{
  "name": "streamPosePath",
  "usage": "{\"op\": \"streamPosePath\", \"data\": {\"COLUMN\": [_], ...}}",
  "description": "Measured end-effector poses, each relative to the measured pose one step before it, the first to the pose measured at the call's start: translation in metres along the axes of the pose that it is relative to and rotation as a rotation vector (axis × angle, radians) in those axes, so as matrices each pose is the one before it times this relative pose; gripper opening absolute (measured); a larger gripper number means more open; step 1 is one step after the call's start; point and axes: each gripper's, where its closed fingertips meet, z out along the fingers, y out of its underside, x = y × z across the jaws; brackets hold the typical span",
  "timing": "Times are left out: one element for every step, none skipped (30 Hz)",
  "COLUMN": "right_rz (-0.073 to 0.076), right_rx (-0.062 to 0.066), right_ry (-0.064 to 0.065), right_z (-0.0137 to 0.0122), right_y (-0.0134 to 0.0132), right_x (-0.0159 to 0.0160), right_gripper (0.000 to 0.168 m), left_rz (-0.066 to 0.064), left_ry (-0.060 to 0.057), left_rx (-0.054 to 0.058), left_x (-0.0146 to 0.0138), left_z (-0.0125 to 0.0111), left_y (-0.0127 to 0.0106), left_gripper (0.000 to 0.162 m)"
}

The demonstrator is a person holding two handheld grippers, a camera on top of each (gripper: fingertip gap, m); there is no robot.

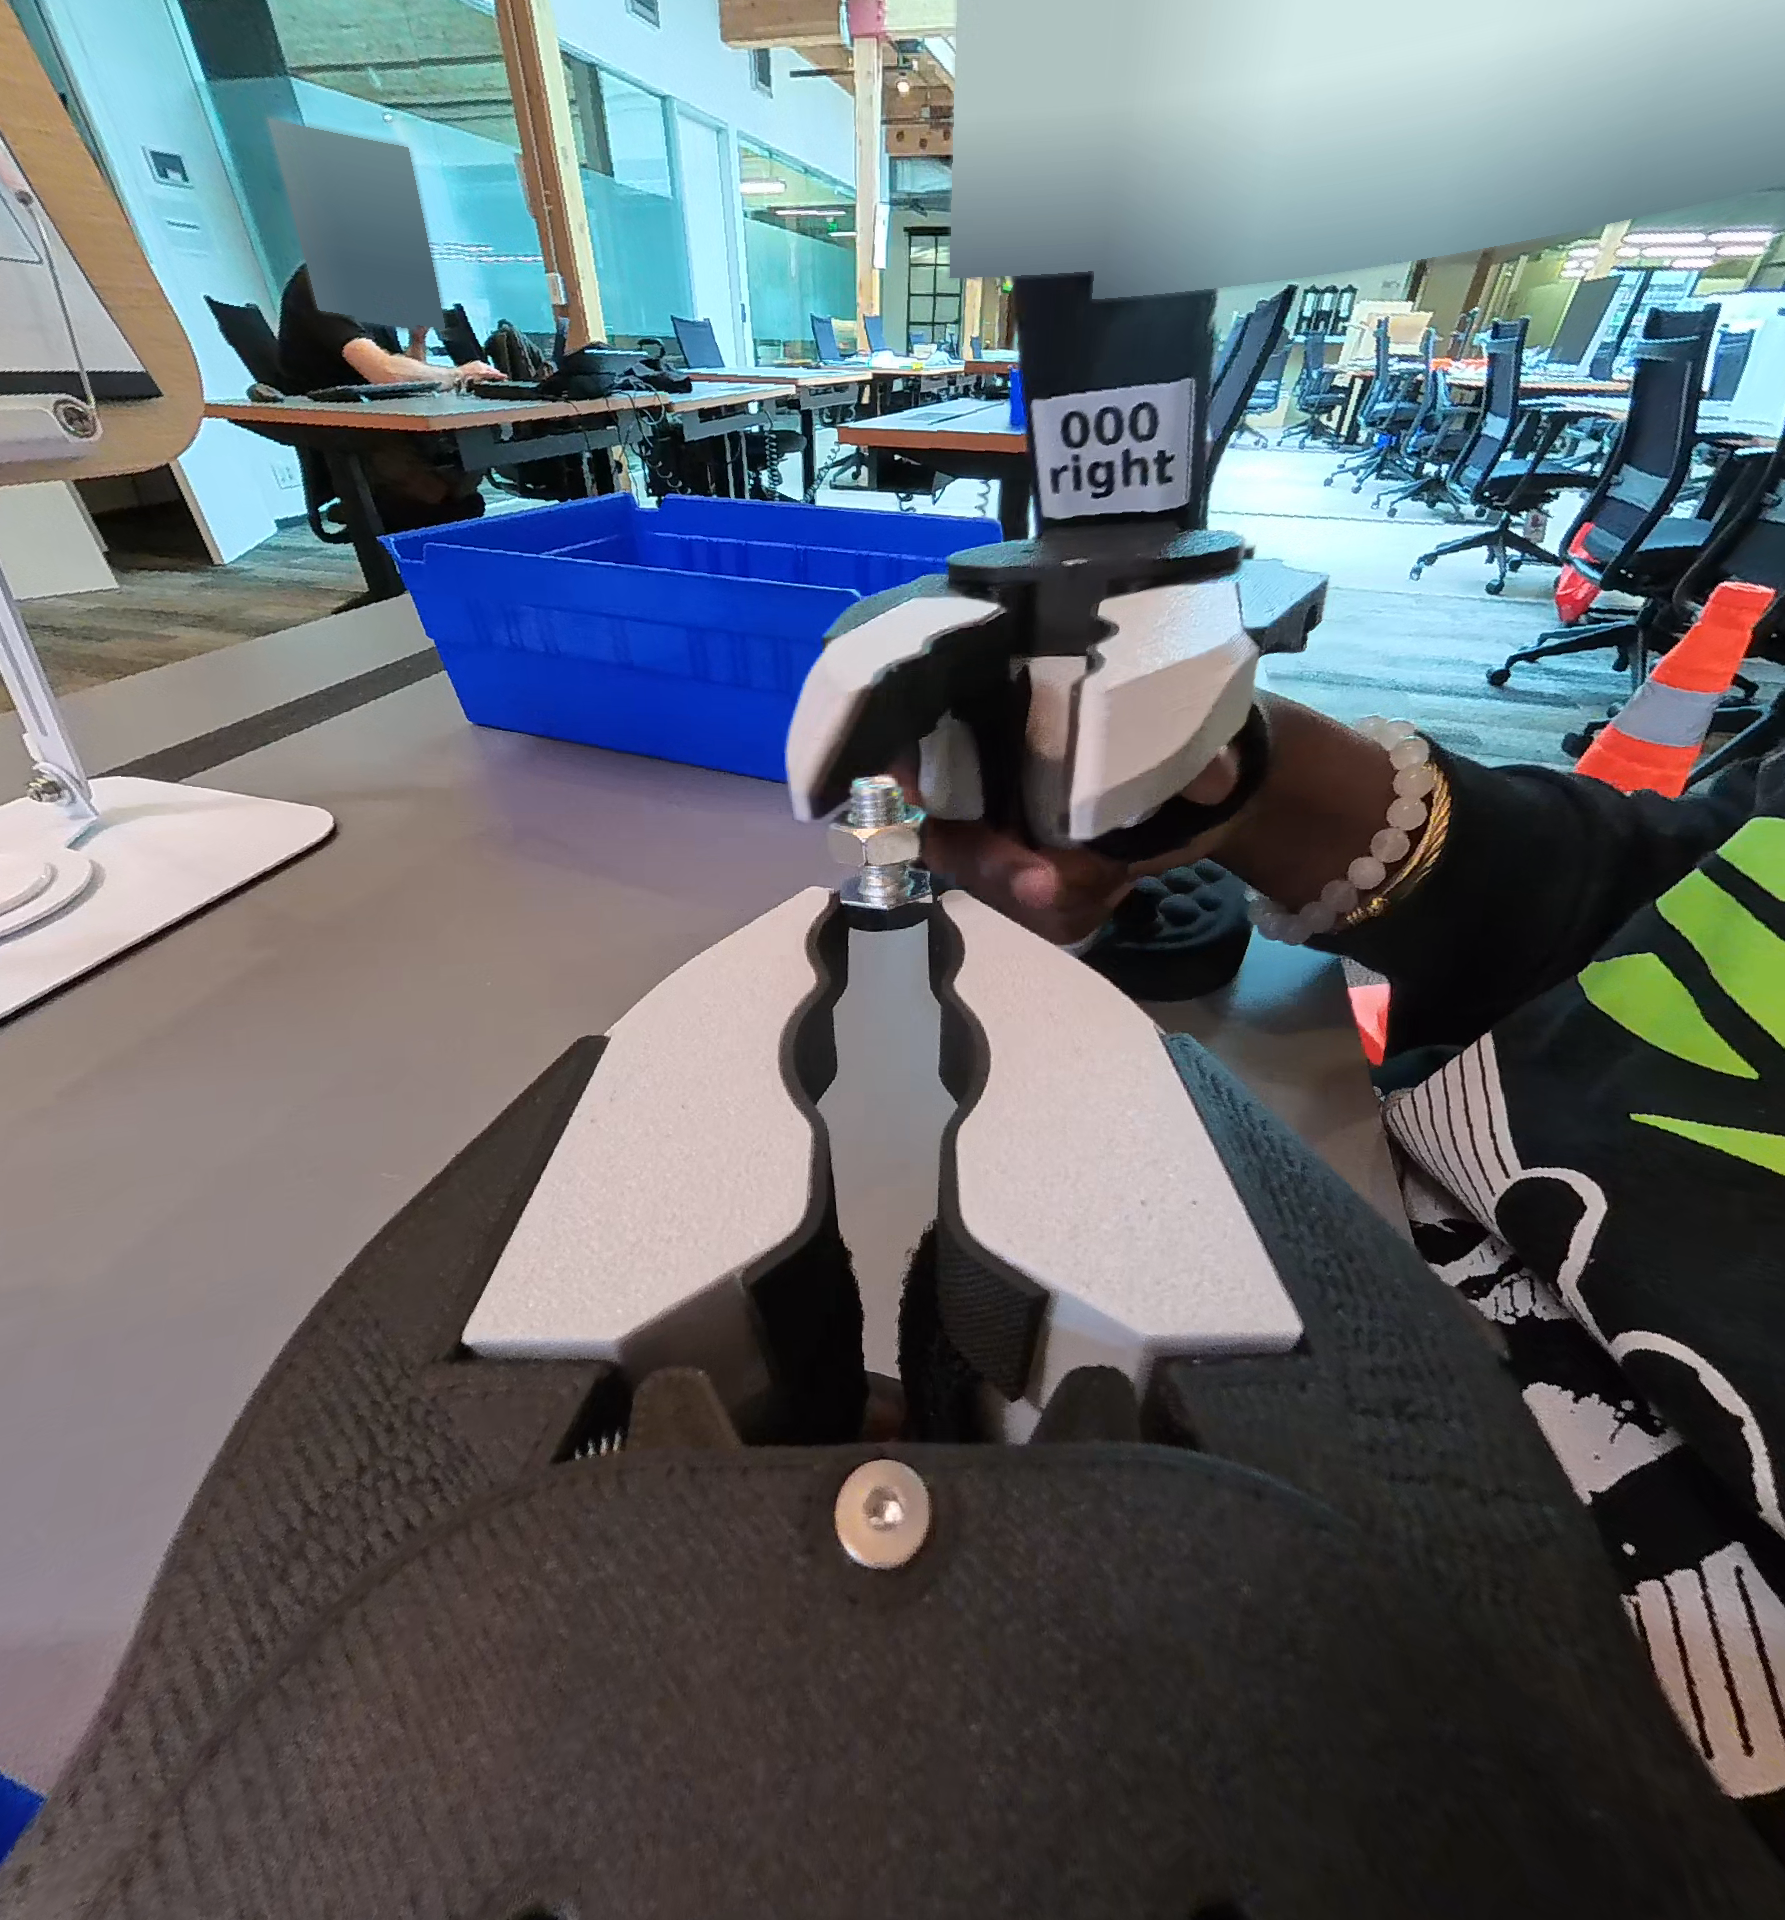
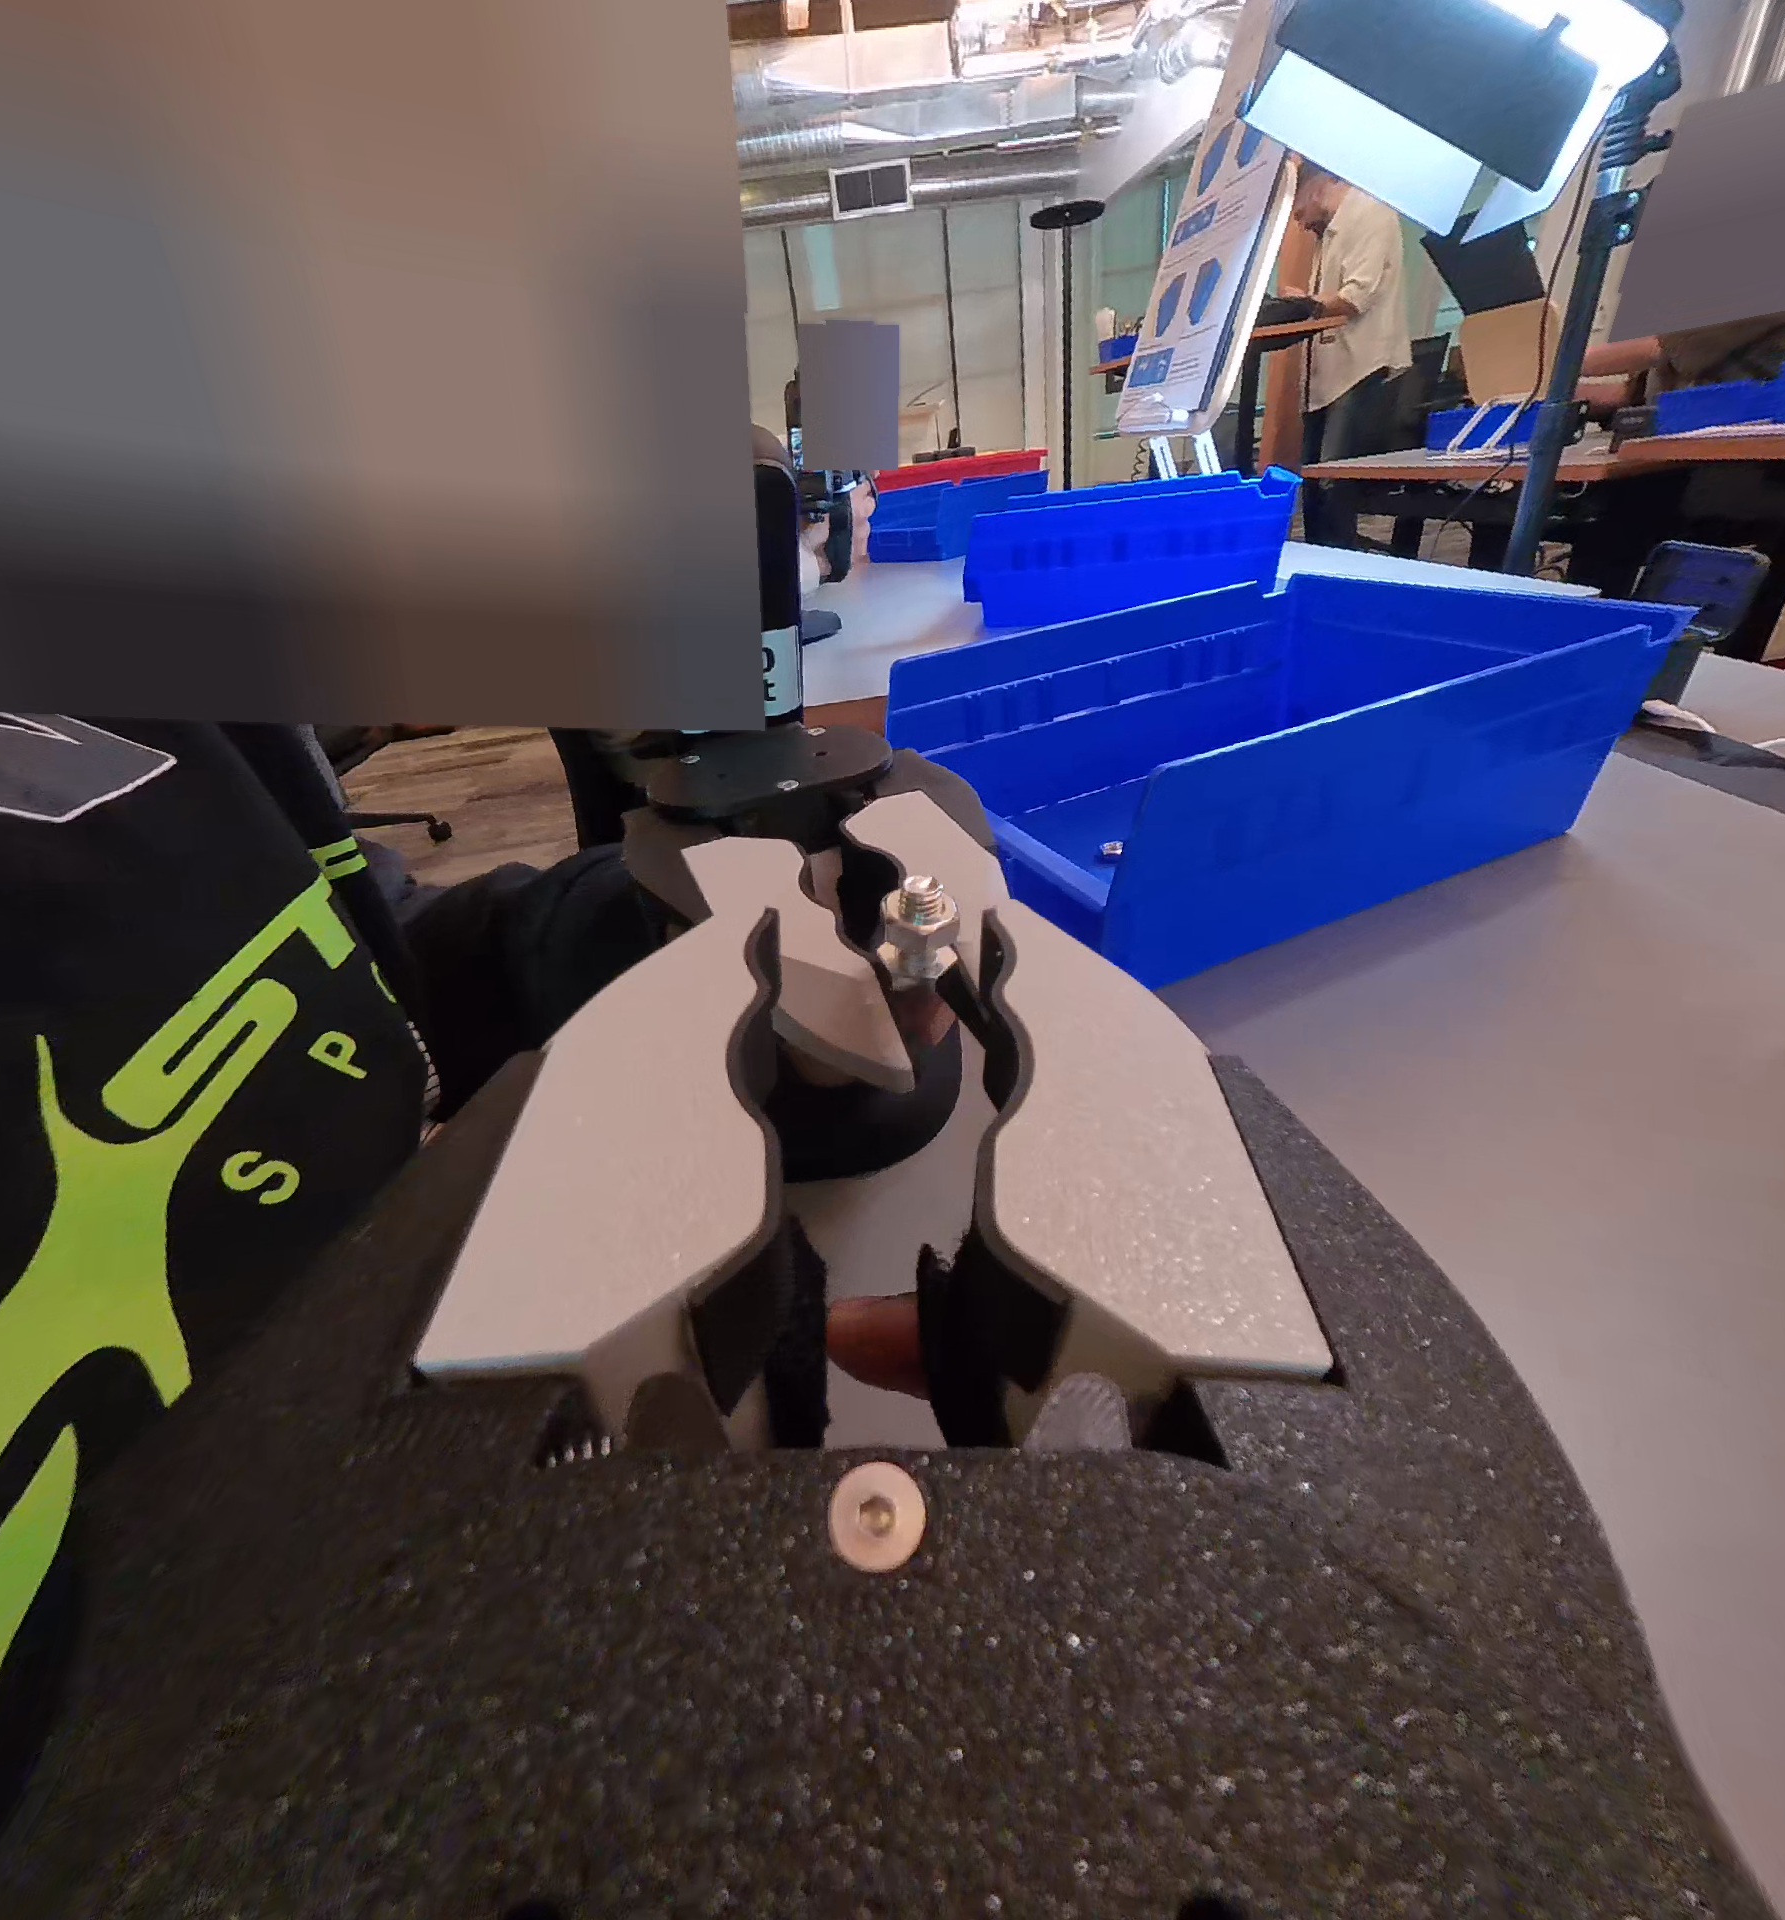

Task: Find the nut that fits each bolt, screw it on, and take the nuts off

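Note:
A silver bolt (image 1: 872,798) stands upright with a hex nut (image 1: 872,840) threaded on it. My left gripper (image 1: 883,909) is shut on the bolt's lower end and holds it above the grey table (image 1: 348,1039). My right gripper (image 1: 883,795) comes in from the right, its fingers on either side of the nut. In the right wrist view my right gripper (image 2: 880,925) stands open, wider than the nut (image 2: 919,923), which sits close to its right finger (image 2: 1033,997). The left gripper (image 2: 909,992) shows beyond it, under the bolt (image 2: 917,891).
A blue bin (image 1: 659,623) stands on the table behind the bolt; in the right wrist view it (image 2: 1335,790) holds one small nut (image 2: 1111,847). A white tablet stand (image 1: 88,862) is at the left. A black round pad (image 1: 1168,935) lies under the right hand. Less than 4 cm separates the two grippers' tips.

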Motion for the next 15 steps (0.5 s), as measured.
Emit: {"op": "streamPosePath", "data": {"right_rz": [-0.0028, -0.0028, -0.002, -0.001, -0.0002, 0.0002, 0.0001, -0.0005, -0.0004, 0.0, 0.0, 0.0006, 0.002, 0.0033, 0.0029], "right_rx": [-0.0006, -0.0008, -0.0014, -0.001, -0.0002, 0.0005, 0.0002, -0.0009, -0.0012, -0.0011, -0.0021, -0.0031, -0.0025, -0.0013, -0.0014], "right_ry": [-0.0031, -0.0048, -0.0044, -0.003, -0.003, -0.0021, -0.0012, -0.0022, -0.0023, 0.0019, 0.0062, 0.0064, 0.0049, 0.0026, -0.0055], "right_z": [0.00226, 0.00213, 0.00167, 0.00133, 0.00079, 0.00026, -0.00024, -0.00067, -0.00114, -0.00135, -0.00171, -0.00189, -0.00206, -0.0023, -0.00233], "right_y": [0.00024, 0.00015, 0.00013, -0.00006, -0.00027, -0.00026, -0.00011, -0.00006, 0.0001, 0.00008, 0.00012, 0.00045, 0.00027, 0.00012, 0.00007], "right_x": [-0.00027, -0.00042, -0.00044, -0.00013, -0.00028, -0.00035, -0.00036, -0.00067, -0.00092, -0.00037, 0.00008, 0.00008, -0.00018, -0.00056, -0.00189], "right_gripper": [0.039, 0.04, 0.04, 0.041, 0.041, 0.041, 0.041, 0.04, 0.038, 0.037, 0.037, 0.037, 0.037, 0.036, 0.034], "left_rz": [0.002, 0.0021, 0.0017, 0.0013, 0.0007, 0.0, -0.0006, -0.0008, -0.0009, -0.0008, 0.0004, 0.001, 0.0008, 0.0, -0.0012], "left_ry": [0.0027, 0.0014, -0.0003, 0.0003, -0.0002, -0.0002, -0.0004, -0.0008, -0.0017, -0.0008, -0.0005, -0.001, -0.0012, -0.0011, -0.0013], "left_rx": [-0.0019, -0.0022, -0.0014, -0.0013, -0.0009, 0.0004, 0.0006, 0.0003, 0.0008, 0.0008, 0.0002, -0.0012, -0.0011, -0.0002, 0.0011], "left_x": [0.00059, 0.00027, 0.00016, 0.00013, 0.00004, 0.00005, -0.00012, -0.00019, -0.00022, -0.00025, -0.00001, -0.00002, -0.00003, -0.00014, -0.0002], "left_z": [0.0002, 0.00016, 0.00016, 0.00014, 0.0001, -0.00003, -0.00012, 0.0, -0.00003, -0.00004, -0.00006, 0.00015, 0.00016, -0.00002, -0.00008], "left_y": [0.00022, 0.00027, 0.00016, 0.00016, 0.0001, -0.00004, -0.00006, -0.00004, -0.00009, -0.0001, -0.00011, 0.00014, 0.00013, 0.00003, -0.00014], "left_gripper": [0.015, 0.015, 0.015, 0.015, 0.015, 0.015, 0.015, 0.015, 0.015, 0.015, 0.015, 0.015, 0.015, 0.015, 0.015]}}
